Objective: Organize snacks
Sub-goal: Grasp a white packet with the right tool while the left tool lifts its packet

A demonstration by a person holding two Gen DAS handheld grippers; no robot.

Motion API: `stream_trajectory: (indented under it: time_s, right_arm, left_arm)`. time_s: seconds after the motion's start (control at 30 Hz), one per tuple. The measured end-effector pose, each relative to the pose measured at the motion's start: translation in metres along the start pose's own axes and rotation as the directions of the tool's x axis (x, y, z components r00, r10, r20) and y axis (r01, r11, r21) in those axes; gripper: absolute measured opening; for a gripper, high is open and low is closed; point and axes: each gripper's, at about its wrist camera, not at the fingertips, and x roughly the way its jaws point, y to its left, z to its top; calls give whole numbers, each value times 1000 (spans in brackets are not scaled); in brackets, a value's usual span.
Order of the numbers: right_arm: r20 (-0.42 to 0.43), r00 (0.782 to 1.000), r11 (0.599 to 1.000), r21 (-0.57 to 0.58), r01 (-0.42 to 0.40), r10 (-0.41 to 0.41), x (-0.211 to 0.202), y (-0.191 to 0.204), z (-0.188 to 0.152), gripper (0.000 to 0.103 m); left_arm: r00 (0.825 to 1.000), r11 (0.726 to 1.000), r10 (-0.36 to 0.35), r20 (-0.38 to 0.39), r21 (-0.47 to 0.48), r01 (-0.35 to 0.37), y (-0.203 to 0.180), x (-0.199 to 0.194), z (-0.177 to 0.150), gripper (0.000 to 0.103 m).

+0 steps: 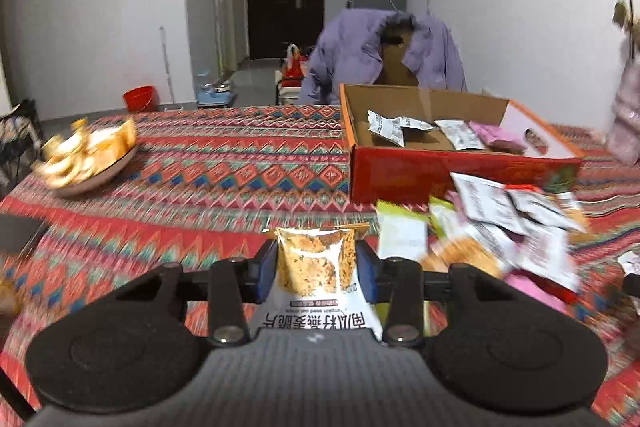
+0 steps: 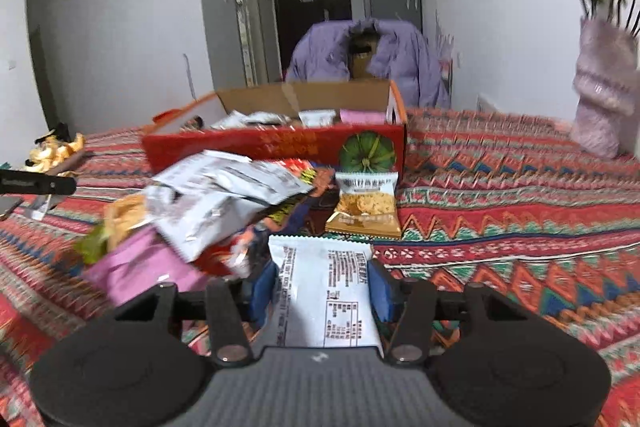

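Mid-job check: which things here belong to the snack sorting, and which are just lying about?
Job:
- oat crisp packet in left gripper
- white packet in right gripper
- snack pile
- red box with packets inside

Lying about:
- plate of golden pieces
- purple jacket
- flower vase
- red bucket

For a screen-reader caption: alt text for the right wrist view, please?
The right hand-held gripper grips a white snack packet above a patterned tablecloth; loose snacks lie before a red cardboard box.
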Motion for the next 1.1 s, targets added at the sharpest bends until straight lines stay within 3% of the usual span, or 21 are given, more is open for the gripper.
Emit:
stream_trajectory:
  time_s: [0.17,0.27,0.57,0.9,1.1]
  right_arm:
    - [43,999,999,-52,-16,18,-61,15,-20,49]
    - [69,997,997,-72,-39,44,-94,24,-35,49]
    - [109,985,986,-107,-125,137,-156,45,-68,49]
    - [133,982,986,-113,-121,135,-179,47,-68,49]
    - [132,982,988,-91,-127,139,-163,43,-48,49]
  left_arm:
    - [999,995,-39,11,-96,40,-10,-83,-49,42]
    - [998,992,-62,15,-106,63,-21,-121,-74,42]
    - [994,991,-78,75,-100,85,-44,-187,-106,42]
    - [989,989,-109,98,-89,117,-57,-205,-111,42]
    - [988,991,-122,98,-48,128,-56,-187,-83,42]
